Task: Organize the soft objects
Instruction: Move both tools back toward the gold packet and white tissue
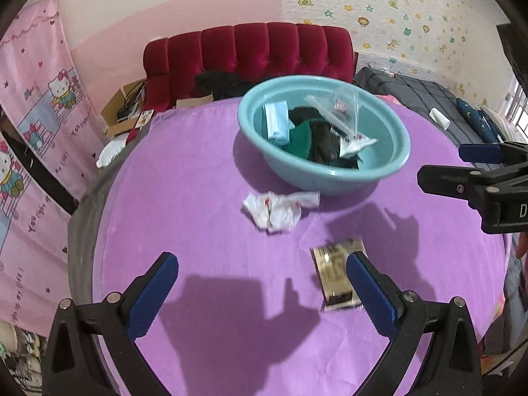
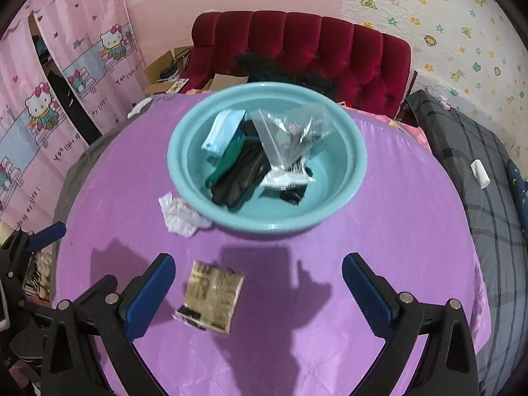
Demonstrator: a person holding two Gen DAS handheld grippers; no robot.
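Observation:
A light blue basin (image 1: 379, 178) (image 2: 349, 178) stands on the purple cloth and holds a blue packet (image 1: 276, 122) (image 2: 222, 133), dark green and black fabric (image 1: 316, 142) (image 2: 237, 178), clear plastic bags (image 1: 343, 105) (image 2: 290, 132) and a white sachet. A crumpled white wrapper (image 1: 277, 209) (image 2: 180, 214) lies just in front of the basin. A gold foil packet (image 1: 335, 272) (image 2: 211, 295) lies flat nearer me. My left gripper (image 1: 262, 265) is open above the cloth, its right finger overlapping the foil packet. My right gripper (image 2: 259, 265) is open, empty, with the packet beside its left finger.
The round table under the purple cloth (image 1: 204, 217) (image 2: 396, 247) fills both views. Behind stand a red tufted sofa (image 1: 250, 52) (image 2: 303, 46) with dark clothes, cardboard boxes and a pink curtain (image 1: 36, 125). A bed with a grey checked cover (image 2: 478, 171) lies to the right.

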